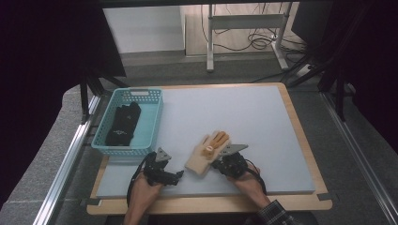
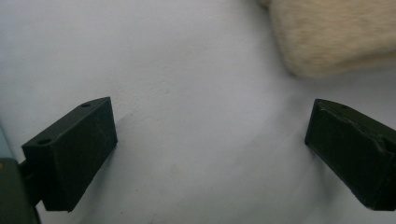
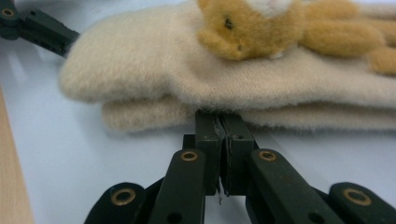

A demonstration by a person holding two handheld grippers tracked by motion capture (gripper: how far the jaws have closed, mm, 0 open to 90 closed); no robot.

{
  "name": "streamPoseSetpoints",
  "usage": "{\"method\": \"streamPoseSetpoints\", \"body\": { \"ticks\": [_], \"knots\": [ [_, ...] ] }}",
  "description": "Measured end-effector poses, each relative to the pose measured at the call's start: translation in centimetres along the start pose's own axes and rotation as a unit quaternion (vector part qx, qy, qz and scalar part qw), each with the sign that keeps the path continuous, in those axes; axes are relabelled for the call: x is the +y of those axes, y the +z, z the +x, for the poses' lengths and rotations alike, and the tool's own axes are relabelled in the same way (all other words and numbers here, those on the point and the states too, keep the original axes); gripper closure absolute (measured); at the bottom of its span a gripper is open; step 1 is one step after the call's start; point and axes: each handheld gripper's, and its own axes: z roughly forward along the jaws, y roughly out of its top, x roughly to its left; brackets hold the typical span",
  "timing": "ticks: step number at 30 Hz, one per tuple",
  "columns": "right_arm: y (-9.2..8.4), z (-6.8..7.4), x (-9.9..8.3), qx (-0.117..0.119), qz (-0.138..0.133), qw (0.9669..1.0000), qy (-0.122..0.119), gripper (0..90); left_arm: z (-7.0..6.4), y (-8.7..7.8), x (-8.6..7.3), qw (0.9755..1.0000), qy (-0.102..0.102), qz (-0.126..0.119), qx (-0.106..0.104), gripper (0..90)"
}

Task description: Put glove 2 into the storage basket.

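Cream glove at the right hand-held gripper's tips

The glove (image 1: 209,153) lies on the bench (image 1: 263,122); the right hand-held gripper (image 3: 219,122), jaws closed together, meets its edge at 12 o'clock. The left hand-held gripper (image 2: 210,135) gapes empty, glove at 1 o'clock.

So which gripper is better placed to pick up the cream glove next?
Right, probably. The right gripper has its shut jaws touching the cream glove's edge and only needs to open. The left gripper stands open over bare mat, with the glove off to one side.
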Motion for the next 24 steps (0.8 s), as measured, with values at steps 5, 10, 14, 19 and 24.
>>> {"method": "streamPoseSetpoints", "body": {
  "ticks": [5,10,14,19,24],
  "knots": [
    [0.6,0.4,0.4,-0.004,-0.001,1.0,-0.006,83.9,-0.1,0.0,0.0,1.0,-0.002,0.002,0.002,1.9],
    [-0.5,0.5,0.5,-0.004,-0.004,0.9999,-0.011,81.2,-0.2,0.1,0.0,1.0,-0.004,-0.002,0.006,1.4],
    [-2.2,-0.4,0.5,-0.019,-0.015,0.9997,-0.007,77.1,-0.2,0.1,0.0,0.9999,-0.007,-0.004,0.007,1.4],
    [-4.2,-2.3,0.0,-0.045,-0.031,0.9984,0.017,67.9,-0.2,0.1,0.0,1.0,-0.005,-0.002,0.006,1.3],
    [-5.7,-4.0,-0.8,-0.079,-0.035,0.9958,0.03,53.9,-0.2,0.1,0.0,1.0,-0.005,-0.002,0.006,1.2]
  ]
}}
